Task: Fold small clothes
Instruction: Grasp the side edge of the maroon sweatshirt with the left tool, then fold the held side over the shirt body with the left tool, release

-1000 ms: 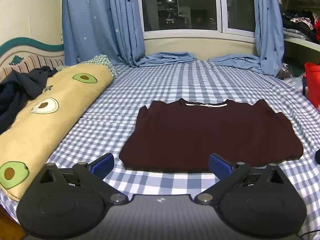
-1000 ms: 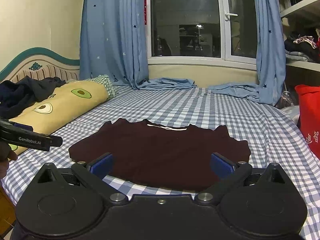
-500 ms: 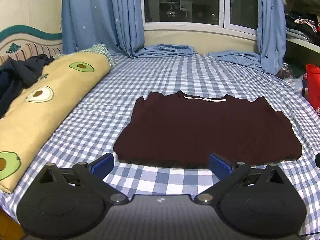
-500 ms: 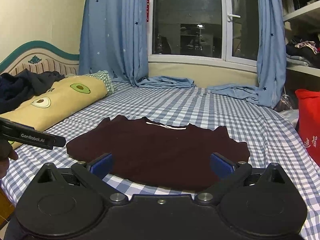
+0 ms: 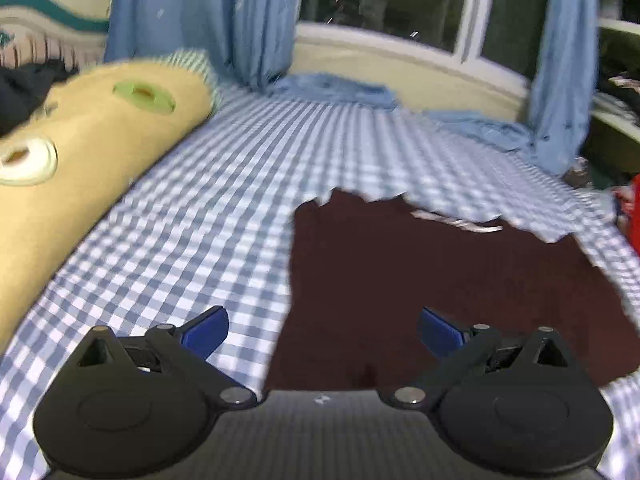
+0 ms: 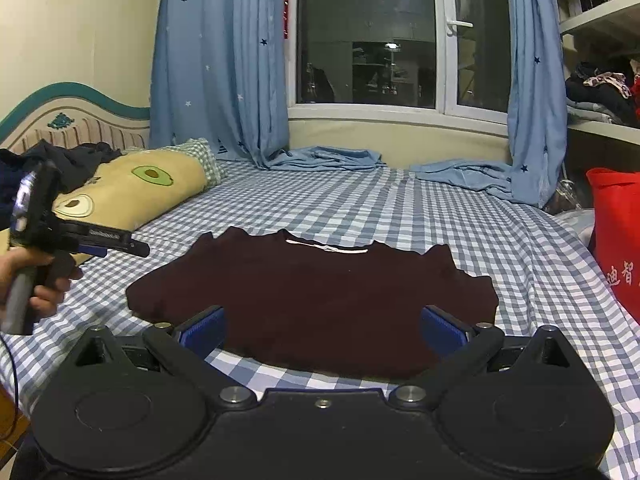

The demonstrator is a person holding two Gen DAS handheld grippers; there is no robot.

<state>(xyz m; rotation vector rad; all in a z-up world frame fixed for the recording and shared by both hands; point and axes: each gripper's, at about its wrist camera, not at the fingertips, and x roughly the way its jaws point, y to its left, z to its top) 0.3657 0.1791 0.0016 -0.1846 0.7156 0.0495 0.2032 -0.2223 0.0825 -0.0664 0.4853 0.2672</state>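
A blue-checked bed sheet carries the maroon shirt, lying flat, collar toward the window, long axis left-right. The right gripper, wide open and empty, hovers at its hem; the left gripper, equally spread and empty, straddles its left edge.

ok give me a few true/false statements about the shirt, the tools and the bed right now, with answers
1. The dark maroon shirt lies flat on the checked bedsheet. True.
2. The right tool is clamped on the shirt's hem. False: its fingers are spread and hold nothing.
3. The left tool is open. True.
4. The avocado pillow lies on top of the shirt. False: it lies off to the shirt's left, apart from it.
5. A red bag sits at the bed's right side. True.
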